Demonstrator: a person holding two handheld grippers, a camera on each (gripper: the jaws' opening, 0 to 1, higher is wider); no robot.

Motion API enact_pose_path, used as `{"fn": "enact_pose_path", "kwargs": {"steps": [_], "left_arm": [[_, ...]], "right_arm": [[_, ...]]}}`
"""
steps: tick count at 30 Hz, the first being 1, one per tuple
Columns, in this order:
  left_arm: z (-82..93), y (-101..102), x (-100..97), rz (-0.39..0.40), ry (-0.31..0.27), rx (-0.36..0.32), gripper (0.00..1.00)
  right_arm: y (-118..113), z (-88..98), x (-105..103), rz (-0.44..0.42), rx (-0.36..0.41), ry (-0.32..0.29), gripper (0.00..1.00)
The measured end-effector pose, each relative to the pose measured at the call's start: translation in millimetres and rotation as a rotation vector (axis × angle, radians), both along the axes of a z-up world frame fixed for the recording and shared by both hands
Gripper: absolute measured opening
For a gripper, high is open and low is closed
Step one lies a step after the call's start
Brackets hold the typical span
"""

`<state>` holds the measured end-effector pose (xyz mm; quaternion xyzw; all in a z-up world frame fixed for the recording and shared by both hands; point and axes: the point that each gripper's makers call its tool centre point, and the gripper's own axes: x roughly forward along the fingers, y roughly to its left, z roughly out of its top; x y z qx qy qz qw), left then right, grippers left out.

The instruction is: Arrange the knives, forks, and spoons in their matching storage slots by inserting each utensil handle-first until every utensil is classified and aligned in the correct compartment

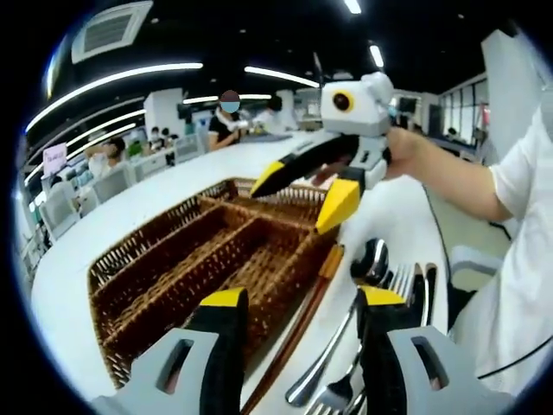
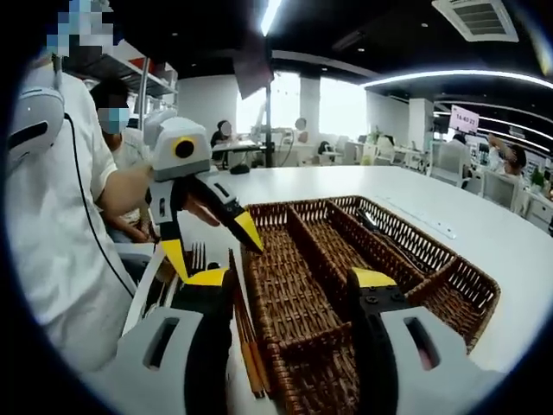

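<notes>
A brown wicker tray (image 1: 173,259) with three long slots lies on the white table. Beside its right edge lie a spoon (image 1: 371,259), forks (image 1: 403,278) and brown chopsticks (image 1: 302,316). My left gripper (image 1: 302,298) is open and empty, over the tray's near corner. My right gripper (image 1: 289,210) reaches in from the right, open and empty, above the tray's far end. In the right gripper view, my right gripper (image 2: 289,278) stands open over the tray (image 2: 467,285). My left gripper (image 2: 213,246) hangs open at the tray's left edge, above a fork (image 2: 197,256) and chopsticks (image 2: 246,346). A dark object (image 2: 367,220) lies in the far slot.
The white table (image 1: 130,199) stretches beyond the tray. The person's sleeve (image 1: 527,173) and torso (image 2: 52,225) are close by the utensils. Other people sit at desks (image 1: 226,121) in the background.
</notes>
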<state>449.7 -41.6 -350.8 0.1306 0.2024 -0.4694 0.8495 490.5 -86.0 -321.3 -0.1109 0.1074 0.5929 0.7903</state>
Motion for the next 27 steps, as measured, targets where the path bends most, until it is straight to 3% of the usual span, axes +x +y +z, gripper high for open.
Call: {"fn": "enact_pose_path", "kwargs": {"steps": [27], "left_arm": [[3.7, -21, -15.1, -0.094, -0.015, 0.045, 0.4]], "right_arm": [[-14, -0.1, -30, 0.002, 0.039, -0.025, 0.62]]}}
